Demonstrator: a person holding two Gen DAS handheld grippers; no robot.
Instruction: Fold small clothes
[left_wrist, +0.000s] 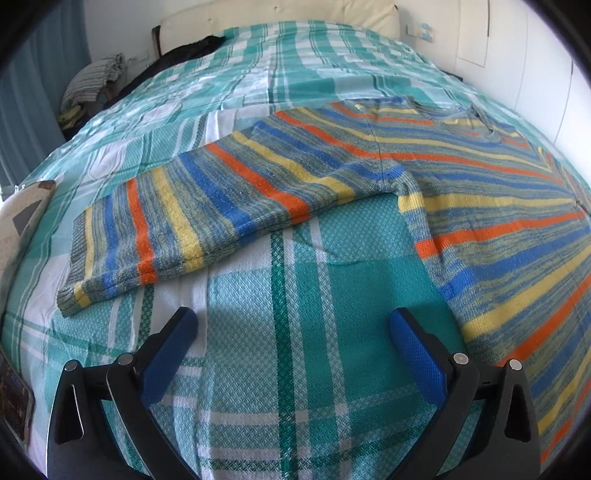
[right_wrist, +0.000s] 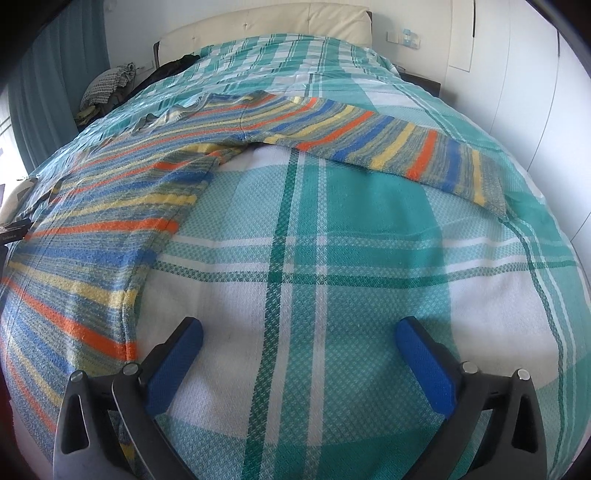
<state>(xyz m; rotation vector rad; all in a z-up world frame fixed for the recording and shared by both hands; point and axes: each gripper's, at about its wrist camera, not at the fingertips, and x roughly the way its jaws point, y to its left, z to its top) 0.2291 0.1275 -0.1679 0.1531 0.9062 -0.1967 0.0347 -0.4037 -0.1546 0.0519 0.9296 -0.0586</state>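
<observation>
While both jaws gape, the striped sweater (left_wrist: 369, 177) shows no readable label.

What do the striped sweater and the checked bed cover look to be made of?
The multicolour striped sweater looks like knitted yarn, perhaps wool or acrylic: ribbed cuff, visible knit rows, matte fuzzy surface. The teal-and-white checked bed cover looks like woven cotton, with a raised waffle-like texture and no sheen.
</observation>
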